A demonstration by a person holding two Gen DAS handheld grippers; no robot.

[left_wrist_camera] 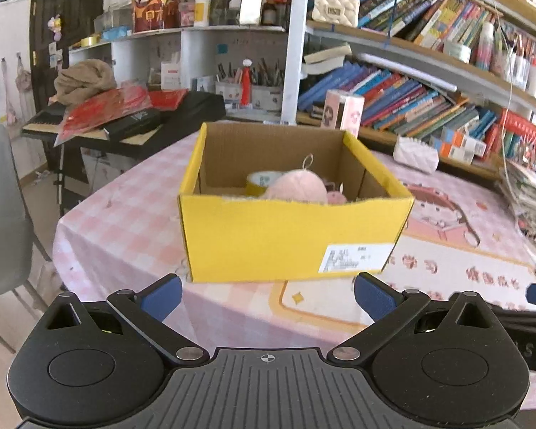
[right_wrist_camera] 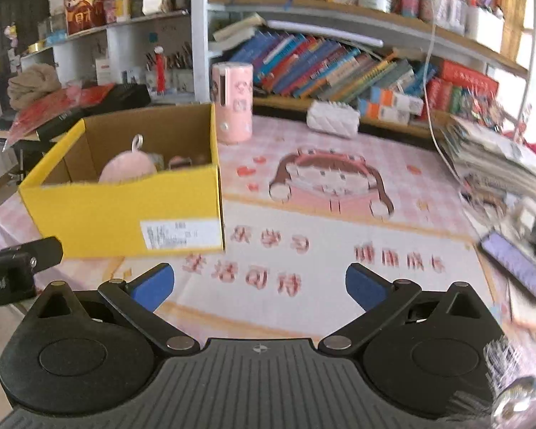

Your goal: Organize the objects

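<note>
A yellow cardboard box (left_wrist_camera: 286, 239) stands open on the pink table; it also shows in the right wrist view (right_wrist_camera: 125, 211). Inside lie a pink plush ball (left_wrist_camera: 296, 186) with a loop, a roll of yellow tape (left_wrist_camera: 259, 180) and a small pink item (left_wrist_camera: 336, 197). The plush ball also shows in the right wrist view (right_wrist_camera: 127, 168). My left gripper (left_wrist_camera: 268, 295) is open and empty, just short of the box's near wall. My right gripper (right_wrist_camera: 259, 282) is open and empty over the printed tablecloth, right of the box.
A pink cylinder holder (right_wrist_camera: 232, 102) stands behind the box. A white quilted pouch (right_wrist_camera: 334, 118) lies by the bookshelf (right_wrist_camera: 339, 64). A phone (right_wrist_camera: 514, 266) and a paper stack (right_wrist_camera: 496, 157) sit at the right. A keyboard with red packets (left_wrist_camera: 125, 114) stands at the far left.
</note>
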